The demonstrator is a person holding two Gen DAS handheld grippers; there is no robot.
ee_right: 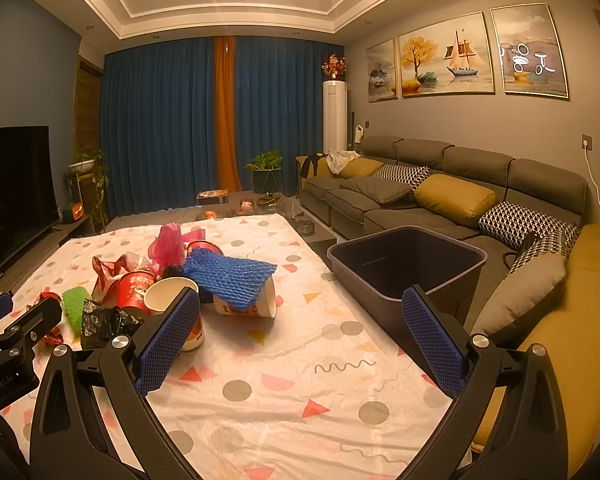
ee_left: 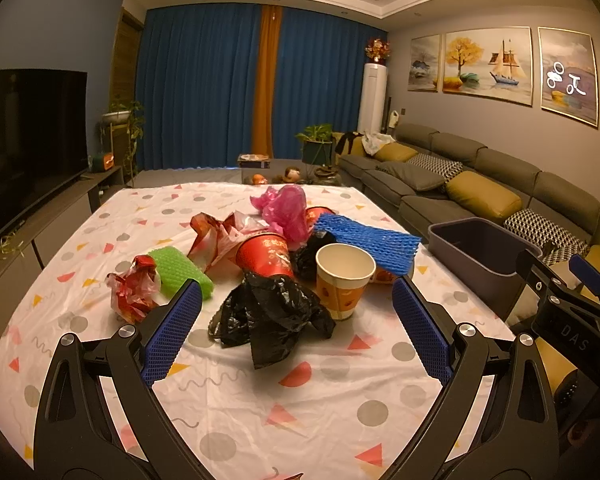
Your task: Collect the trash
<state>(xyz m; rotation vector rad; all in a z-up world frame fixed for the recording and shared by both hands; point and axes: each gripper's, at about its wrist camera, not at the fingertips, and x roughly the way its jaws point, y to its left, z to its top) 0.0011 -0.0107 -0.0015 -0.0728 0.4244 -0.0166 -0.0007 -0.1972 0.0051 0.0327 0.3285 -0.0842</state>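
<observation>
Blue pads on both my grippers, jaws wide apart, nothing held. My left gripper (ee_left: 296, 320) hangs low over the tablecloth (ee_left: 260, 420); the black bag (ee_left: 268, 320) lies right between its fingers, just ahead of the tips. Paper cup (ee_left: 344, 276) stands upright touching the bag's right side, nearer the right finger. Left of the left finger: crumpled red wrapper (ee_left: 134, 292) with the green foam (ee_left: 180, 274) beside it. Behind the bag, a red cup (ee_left: 265, 256) tipped on its side, a red-clear bag (ee_left: 216, 236), then the blue net (ee_left: 368, 242) draped over a cup lying on its side, and the pink bag (ee_left: 286, 210) farthest back.

My right gripper (ee_right: 300, 332) sits over bare cloth at the table's right side, the trash pile off to its left and forward. Bin (ee_right: 404, 268) is off the table's right edge, just past my right finger, open top. Sofa (ee_right: 440, 200) behind it, curtains (ee_right: 172, 120) on the far wall.
</observation>
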